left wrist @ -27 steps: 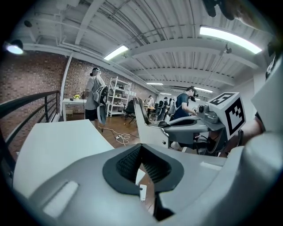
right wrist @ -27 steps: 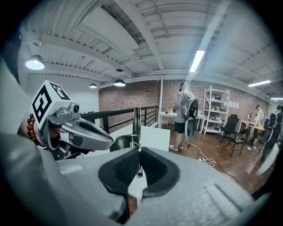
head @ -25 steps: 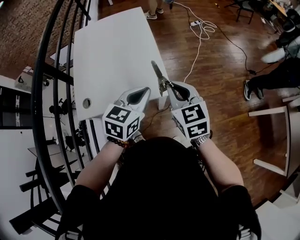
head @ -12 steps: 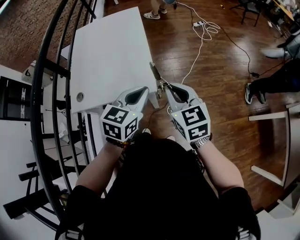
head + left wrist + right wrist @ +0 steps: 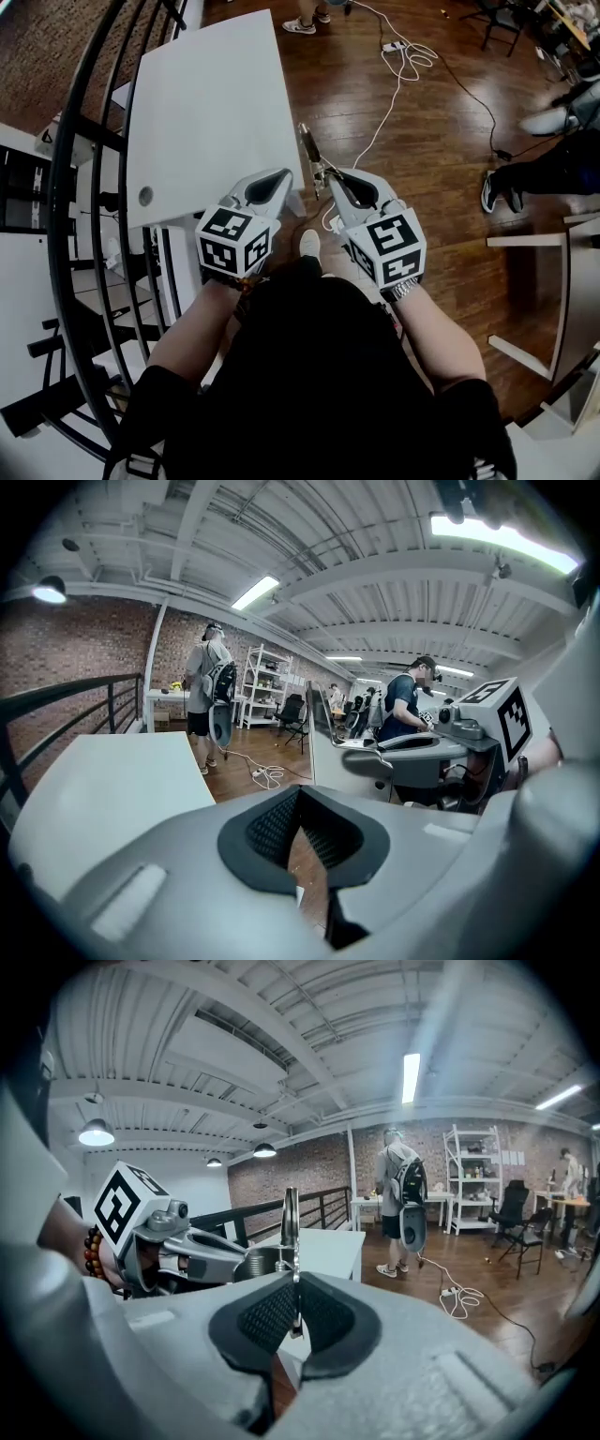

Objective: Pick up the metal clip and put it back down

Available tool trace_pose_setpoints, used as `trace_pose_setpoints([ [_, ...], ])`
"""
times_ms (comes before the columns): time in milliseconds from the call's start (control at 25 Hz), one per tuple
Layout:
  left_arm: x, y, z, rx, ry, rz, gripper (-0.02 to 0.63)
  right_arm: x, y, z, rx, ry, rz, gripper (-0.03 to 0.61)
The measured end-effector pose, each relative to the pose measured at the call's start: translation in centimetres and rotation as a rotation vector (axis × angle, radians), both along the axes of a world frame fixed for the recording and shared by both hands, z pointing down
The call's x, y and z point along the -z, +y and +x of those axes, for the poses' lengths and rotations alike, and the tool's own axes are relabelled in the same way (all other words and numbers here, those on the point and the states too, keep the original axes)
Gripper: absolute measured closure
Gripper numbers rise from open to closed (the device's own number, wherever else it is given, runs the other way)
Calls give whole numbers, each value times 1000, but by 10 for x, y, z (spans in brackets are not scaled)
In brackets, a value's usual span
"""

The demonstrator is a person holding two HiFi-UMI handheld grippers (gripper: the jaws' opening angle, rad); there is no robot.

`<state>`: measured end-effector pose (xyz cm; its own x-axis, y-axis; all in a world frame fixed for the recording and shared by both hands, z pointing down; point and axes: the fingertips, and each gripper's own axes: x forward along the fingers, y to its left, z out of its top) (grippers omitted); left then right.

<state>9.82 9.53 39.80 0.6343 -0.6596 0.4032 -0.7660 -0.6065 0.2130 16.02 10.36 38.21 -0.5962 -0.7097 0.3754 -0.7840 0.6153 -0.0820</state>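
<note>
Metal clip [image 5: 291,1211] is clamped between the closed jaws of my right gripper [image 5: 296,1290]; the left gripper [image 5: 298,799] has its jaws together on nothing. Within the last second both grippers have slid along, and the clip now seems to hang just off the white table [image 5: 206,94]'s right edge, by its near corner. Lifted, then; I'd judge the put-down still remains.

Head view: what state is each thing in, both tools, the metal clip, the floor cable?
left tool: shut, nothing in it.
right tool: shut on the metal clip.
metal clip: held by one end, in the air.
white cable: loosely coiled on the floor.
</note>
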Motion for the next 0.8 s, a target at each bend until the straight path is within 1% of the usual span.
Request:
trace_pose_setpoints([
  [240, -1, -36, -2, 30, 20, 0, 597, 2, -35, -2, 39, 11, -6, 584],
  [560, -5, -94, -39, 110, 43, -7, 597, 0, -94, -36, 112, 20, -21, 584],
  [800, -8, -131, -55, 123, 62, -20, 597, 1, -135, -57, 140, 40, -33, 584],
])
